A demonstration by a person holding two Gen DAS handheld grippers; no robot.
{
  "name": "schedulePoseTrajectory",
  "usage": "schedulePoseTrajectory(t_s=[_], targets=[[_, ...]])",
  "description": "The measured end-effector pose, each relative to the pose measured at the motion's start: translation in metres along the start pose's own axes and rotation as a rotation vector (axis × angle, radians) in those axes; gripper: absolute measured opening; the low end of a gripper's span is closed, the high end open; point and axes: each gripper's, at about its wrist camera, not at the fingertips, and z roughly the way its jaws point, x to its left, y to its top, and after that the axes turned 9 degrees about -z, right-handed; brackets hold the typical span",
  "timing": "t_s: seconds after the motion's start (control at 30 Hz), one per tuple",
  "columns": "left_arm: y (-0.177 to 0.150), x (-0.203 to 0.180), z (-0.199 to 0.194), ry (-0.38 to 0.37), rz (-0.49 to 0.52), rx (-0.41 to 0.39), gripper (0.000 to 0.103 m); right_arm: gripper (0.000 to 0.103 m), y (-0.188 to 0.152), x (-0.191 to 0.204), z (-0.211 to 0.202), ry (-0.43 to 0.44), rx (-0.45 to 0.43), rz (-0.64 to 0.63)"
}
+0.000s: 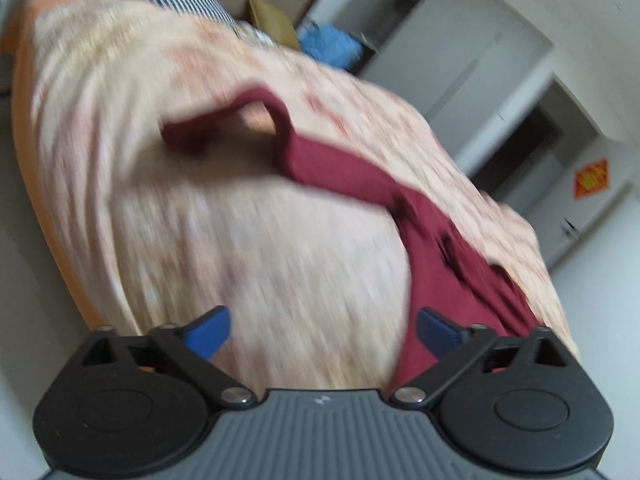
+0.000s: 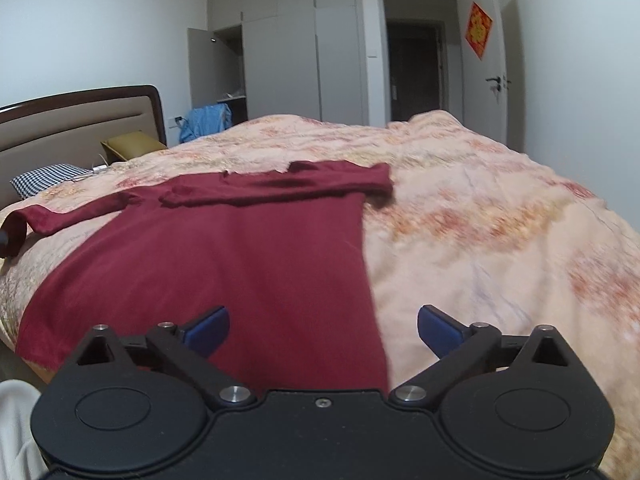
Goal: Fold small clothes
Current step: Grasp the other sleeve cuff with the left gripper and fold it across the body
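A dark red long-sleeved shirt lies flat on the bed, its right sleeve folded across the chest and its left sleeve stretched out to the left. My right gripper is open and empty, just above the shirt's near hem at its right edge. In the blurred, tilted left wrist view the shirt runs along the right side with a sleeve looped ahead. My left gripper is open and empty over the bedspread, beside the shirt.
The bed carries a peach floral bedspread. A checked pillow, an olive cushion and the headboard lie at the far left. Blue cloth hangs by grey wardrobes. A doorway stands behind.
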Motion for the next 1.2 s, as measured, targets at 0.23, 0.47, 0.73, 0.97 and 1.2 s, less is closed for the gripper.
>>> schedulePoseTrajectory(t_s=[0.23, 0.47, 0.73, 0.97, 1.2], targets=[[0.070, 0.009, 0.043, 0.020, -0.111, -0.118, 0.103, 0.102, 0.015, 0.027, 0.037, 0.046, 0.003, -0.014], [0.111, 0.039, 0.074, -0.049, -0.373, -0.195, 0.103, 0.102, 0.027, 0.046, 0.069, 0.082, 0.015, -0.053], [0.151, 0.039, 0.092, 0.161, -0.311, -0.345, 0.009, 0.102, 0.030, 0.058, 0.087, 0.116, -0.004, -0.054], [0.183, -0.011, 0.070, 0.176, -0.055, -0.500, 0.007, 0.102, 0.028, 0.057, 0.092, 0.126, -0.016, -0.045], [0.161, -0.129, 0.056, 0.006, 0.308, -0.548, 0.007, 0.102, 0.033, 0.046, 0.090, 0.137, -0.044, -0.004]])
